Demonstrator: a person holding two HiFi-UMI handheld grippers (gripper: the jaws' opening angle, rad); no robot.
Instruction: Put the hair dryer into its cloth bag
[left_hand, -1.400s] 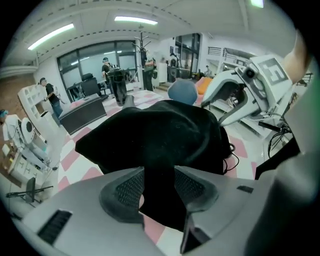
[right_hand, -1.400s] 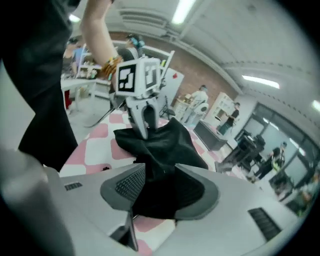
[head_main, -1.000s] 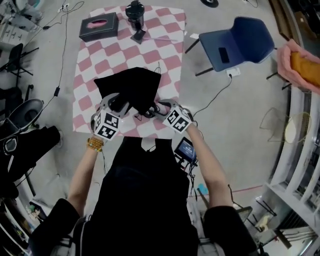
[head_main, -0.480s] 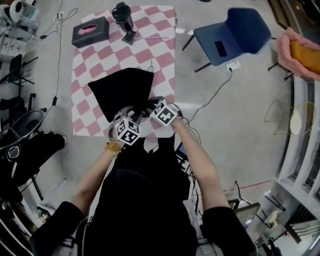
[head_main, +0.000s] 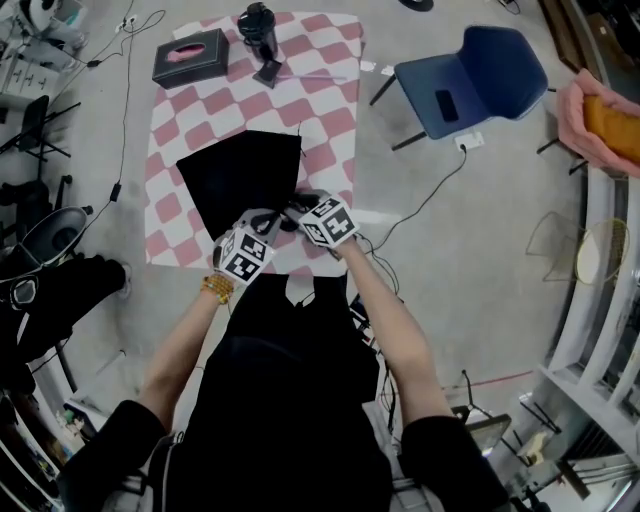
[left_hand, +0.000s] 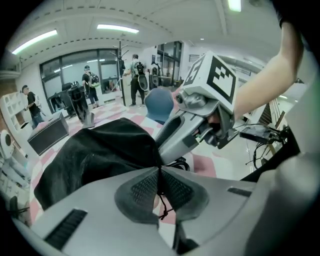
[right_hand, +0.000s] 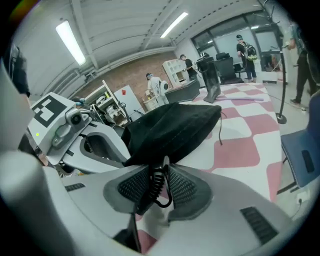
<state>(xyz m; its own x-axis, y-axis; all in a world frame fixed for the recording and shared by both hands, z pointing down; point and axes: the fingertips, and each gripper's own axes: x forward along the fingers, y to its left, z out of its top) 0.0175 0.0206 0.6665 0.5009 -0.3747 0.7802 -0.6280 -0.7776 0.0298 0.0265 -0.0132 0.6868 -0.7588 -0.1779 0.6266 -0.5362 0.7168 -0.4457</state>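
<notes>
The black cloth bag lies on the pink-and-white checked table, bulging, with its narrow end toward me. No hair dryer shows outside it. My left gripper is at that near end, shut on the bag's thin black drawstring, which runs between its pads. My right gripper is right beside it, its jaws just closing. Its pads pinch a black coiled cord where it comes out of the bag.
A dark tissue box and a black upright device stand at the table's far end. A blue chair stands to the right, and cables trail over the floor. Several people stand in the background.
My left gripper has come in from the bag's left side to its near end and shut. The right gripper has rolled and narrowed its jaws. The bag's mouth has drawn together.
</notes>
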